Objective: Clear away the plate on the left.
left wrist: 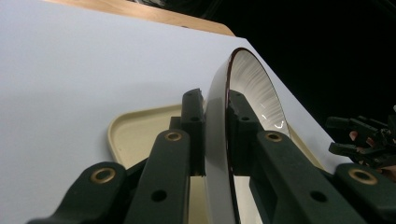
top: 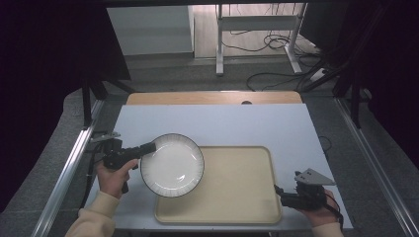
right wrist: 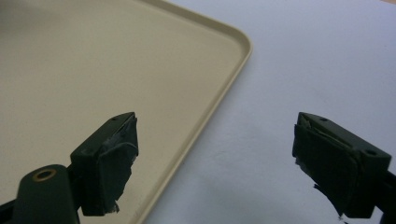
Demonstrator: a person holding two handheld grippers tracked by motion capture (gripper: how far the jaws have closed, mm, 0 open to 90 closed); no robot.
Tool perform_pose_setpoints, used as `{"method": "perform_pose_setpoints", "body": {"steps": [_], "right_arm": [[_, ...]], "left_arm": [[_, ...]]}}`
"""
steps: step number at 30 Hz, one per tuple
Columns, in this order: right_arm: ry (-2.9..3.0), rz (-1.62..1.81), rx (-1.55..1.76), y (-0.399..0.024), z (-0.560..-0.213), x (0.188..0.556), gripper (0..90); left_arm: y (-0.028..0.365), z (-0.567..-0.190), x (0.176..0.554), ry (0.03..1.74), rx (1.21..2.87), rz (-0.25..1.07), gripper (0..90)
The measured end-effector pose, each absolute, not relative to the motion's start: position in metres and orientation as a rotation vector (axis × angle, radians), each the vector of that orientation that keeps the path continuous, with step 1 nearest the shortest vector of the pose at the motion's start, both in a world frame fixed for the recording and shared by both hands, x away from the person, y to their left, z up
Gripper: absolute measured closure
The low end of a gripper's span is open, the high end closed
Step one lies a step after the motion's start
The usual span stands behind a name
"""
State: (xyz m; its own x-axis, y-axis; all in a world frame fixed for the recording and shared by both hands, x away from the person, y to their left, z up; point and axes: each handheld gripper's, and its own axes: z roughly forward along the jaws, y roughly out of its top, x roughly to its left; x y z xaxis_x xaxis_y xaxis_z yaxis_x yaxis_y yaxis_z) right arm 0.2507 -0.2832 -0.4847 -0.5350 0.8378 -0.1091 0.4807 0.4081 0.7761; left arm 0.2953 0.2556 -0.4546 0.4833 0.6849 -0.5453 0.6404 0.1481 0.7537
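Glazed ceramic is what you hold: a white plate (top: pixel 172 165) with a dark ribbed rim, pinched at its left edge by your left gripper (top: pixel 148 147), left of centre in the high view. In the left gripper view the two jaws press on either face of the rim, one above and one below, and the plate (left wrist: pixel 219 121) runs edge-on up the middle of the frame. Treat it as stiff, fairly heavy for a one-edge hold, slick and breakable; I judge it will want to sag or slip away from the pads, so keep the grip deep on the rim and lower it flat.

Your right gripper (top: pixel 279 190) waits at lower right with its jaws spread wide and nothing between them, straddling the near right corner of the beige tray (right wrist: pixel 212 100).

That tray (top: pixel 237 168) is smooth plastic with a low raised lip; the plate overlaps its left side. Beneath lies a pale blue-white table top (top: pixel 222 123), with a wooden strip (top: pixel 212 98) at its far edge. Beyond, at the top, grey floor (top: pixel 197 74) carries loose cables (top: pixel 276 44) and a metal stand (top: pixel 257 22).
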Motion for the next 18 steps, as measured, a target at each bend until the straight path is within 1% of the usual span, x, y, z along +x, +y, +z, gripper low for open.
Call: {"method": "perform_pose_setpoints", "body": {"steps": [3, 12, 18], "right_arm": [[2.176, 0.969, 1.123, -0.283, -0.484, 0.251, 14.7], [2.179, 0.967, 1.123, -0.283, -0.485, 0.251, 14.7], [2.178, 0.966, 1.123, -0.283, -0.485, 0.251, 14.7]], "left_arm": [[0.250, -0.454, 0.297, 1.178, 1.555, 0.039, 79.9], [0.238, -0.455, 0.299, 1.156, 1.545, -0.014, 79.9], [0.232, -0.453, 0.299, 1.141, 1.553, -0.022, 79.8]]}}
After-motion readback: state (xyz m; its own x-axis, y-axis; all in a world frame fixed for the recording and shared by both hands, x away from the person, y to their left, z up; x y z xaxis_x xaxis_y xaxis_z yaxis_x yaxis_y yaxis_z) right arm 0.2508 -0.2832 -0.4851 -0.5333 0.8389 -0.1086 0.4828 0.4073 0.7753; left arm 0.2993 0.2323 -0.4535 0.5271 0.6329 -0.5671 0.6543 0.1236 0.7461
